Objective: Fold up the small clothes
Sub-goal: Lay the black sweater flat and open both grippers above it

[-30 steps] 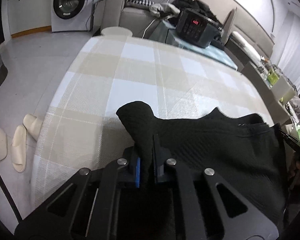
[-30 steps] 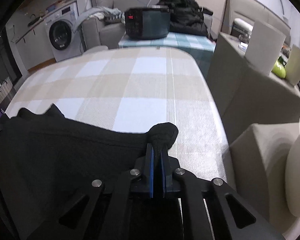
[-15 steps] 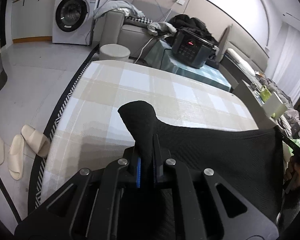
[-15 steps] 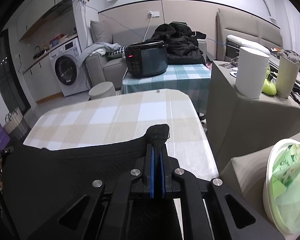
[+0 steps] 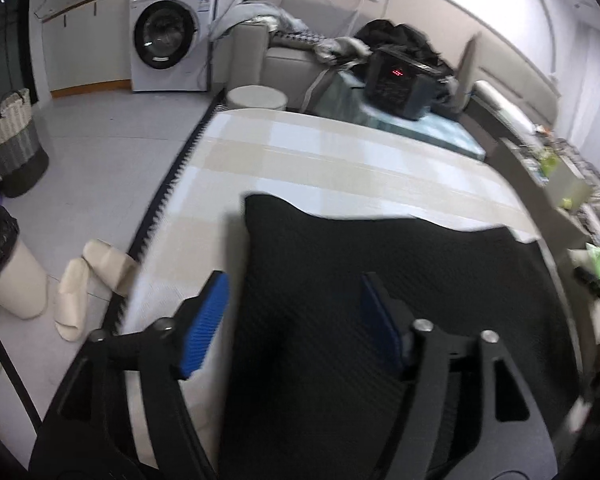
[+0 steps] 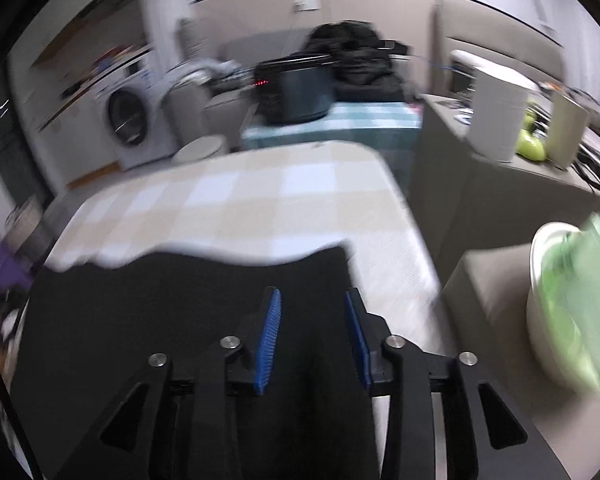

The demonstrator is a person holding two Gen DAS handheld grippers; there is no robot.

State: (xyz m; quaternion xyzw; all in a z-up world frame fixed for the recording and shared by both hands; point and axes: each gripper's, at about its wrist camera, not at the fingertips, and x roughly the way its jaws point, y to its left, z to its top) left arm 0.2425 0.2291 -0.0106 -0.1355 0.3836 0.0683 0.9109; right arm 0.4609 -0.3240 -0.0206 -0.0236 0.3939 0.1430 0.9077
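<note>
Now both grippers opening above black garment (image 5: 380, 280) near table (image 5: 340, 160) edge

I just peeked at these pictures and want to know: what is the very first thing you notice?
The big black garment grabs the eye, spread over the near end of the checked table. Right in front, the left gripper and the right gripper show bright blue pads; their jaws are opening and no longer pinch the cloth. Farther back, a dark cooker glows with red digits on a smaller table.
</note>
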